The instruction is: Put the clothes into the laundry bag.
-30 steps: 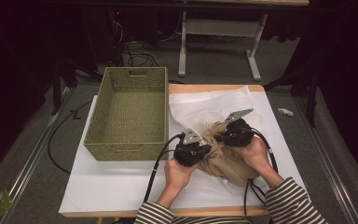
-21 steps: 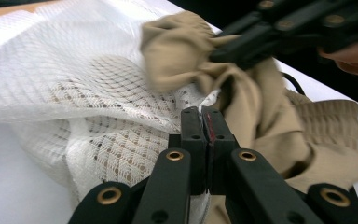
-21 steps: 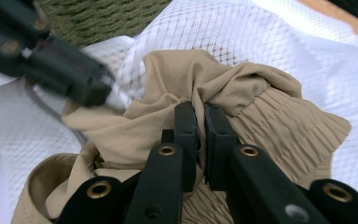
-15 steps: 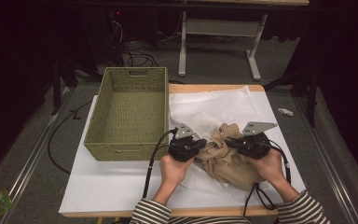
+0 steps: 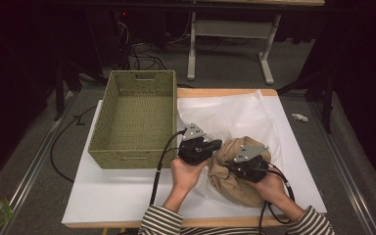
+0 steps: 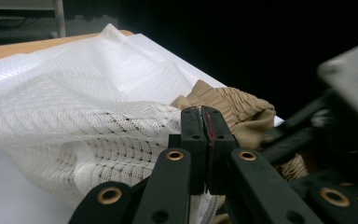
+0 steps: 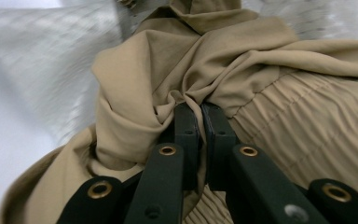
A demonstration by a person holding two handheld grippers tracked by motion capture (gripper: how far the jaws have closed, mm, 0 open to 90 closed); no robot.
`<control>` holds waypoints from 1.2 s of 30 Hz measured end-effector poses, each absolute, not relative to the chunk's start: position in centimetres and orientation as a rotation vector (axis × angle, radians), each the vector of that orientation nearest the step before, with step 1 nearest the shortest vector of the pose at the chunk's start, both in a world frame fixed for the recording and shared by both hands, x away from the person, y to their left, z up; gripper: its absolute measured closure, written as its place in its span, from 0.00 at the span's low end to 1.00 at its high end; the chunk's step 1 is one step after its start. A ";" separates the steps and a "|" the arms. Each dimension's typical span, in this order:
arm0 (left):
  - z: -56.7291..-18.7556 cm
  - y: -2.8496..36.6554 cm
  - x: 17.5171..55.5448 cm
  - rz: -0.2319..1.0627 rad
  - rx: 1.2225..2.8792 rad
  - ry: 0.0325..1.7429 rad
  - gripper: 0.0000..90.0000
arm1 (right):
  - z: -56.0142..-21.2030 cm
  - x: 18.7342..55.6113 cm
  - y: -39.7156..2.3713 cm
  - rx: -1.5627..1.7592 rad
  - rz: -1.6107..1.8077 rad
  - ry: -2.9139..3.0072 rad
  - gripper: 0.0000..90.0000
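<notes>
High view shows the white-covered surface [image 5: 112, 196], with the woven basket [image 5: 137, 120] on its left half and a white mesh bag [image 5: 225, 115] spread beside it. On the bag's near edge lies the tan garment [image 5: 227, 178], bunched into a rounded heap between the two hands. The step in hand looks like gathering the garment for the mesh bag. The right gripper [image 7: 199, 122] has its fingers closed tight on a fold of tan cloth, and the left gripper [image 6: 200, 126] has its fingers pressed together on what seems to be the edge of the white mesh, the garment just behind. Next, I judge, the mesh opening must be lifted while the cloth is pushed inside. Compared with half a second ago, the garment is more tightly balled, and the right hand has drawn in toward the left.
</notes>
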State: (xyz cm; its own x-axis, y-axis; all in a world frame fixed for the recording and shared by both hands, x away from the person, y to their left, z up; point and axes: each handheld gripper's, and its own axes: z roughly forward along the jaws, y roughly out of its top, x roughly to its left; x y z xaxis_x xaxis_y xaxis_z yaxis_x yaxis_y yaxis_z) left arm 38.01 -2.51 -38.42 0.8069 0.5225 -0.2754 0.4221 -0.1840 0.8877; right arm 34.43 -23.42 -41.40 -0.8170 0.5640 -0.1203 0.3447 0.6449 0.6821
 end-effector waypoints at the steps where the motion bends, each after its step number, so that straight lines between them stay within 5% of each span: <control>1: -38.4 -2.6 37.9 0.106 1.813 0.721 0.99 | -41.7 34.9 -23.1 0.728 0.953 2.537 0.97; 13: -39.4 -2.4 37.8 0.096 1.823 0.737 0.99 | -42.9 41.2 -22.2 0.940 0.868 2.364 0.94; 20: -39.9 -2.0 37.8 0.126 1.841 0.751 0.99 | -40.4 37.9 -24.3 0.870 0.953 2.392 0.66; 28: -40.1 -2.4 37.8 0.131 1.850 0.752 0.99 | -37.0 36.7 -29.5 0.970 1.041 2.252 0.54; 36: -39.8 -2.1 37.8 0.138 1.848 0.752 0.99 | -37.6 40.0 -32.4 1.175 0.989 2.188 0.40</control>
State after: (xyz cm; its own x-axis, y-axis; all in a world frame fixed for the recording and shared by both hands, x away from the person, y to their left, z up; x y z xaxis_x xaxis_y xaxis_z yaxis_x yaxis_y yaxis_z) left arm 37.79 -2.14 -39.84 0.7931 0.5548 -0.2514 0.4293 -0.2162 0.8769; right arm 40.04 -32.43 -37.62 -0.5270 0.8477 -0.0616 0.5137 0.3754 0.7715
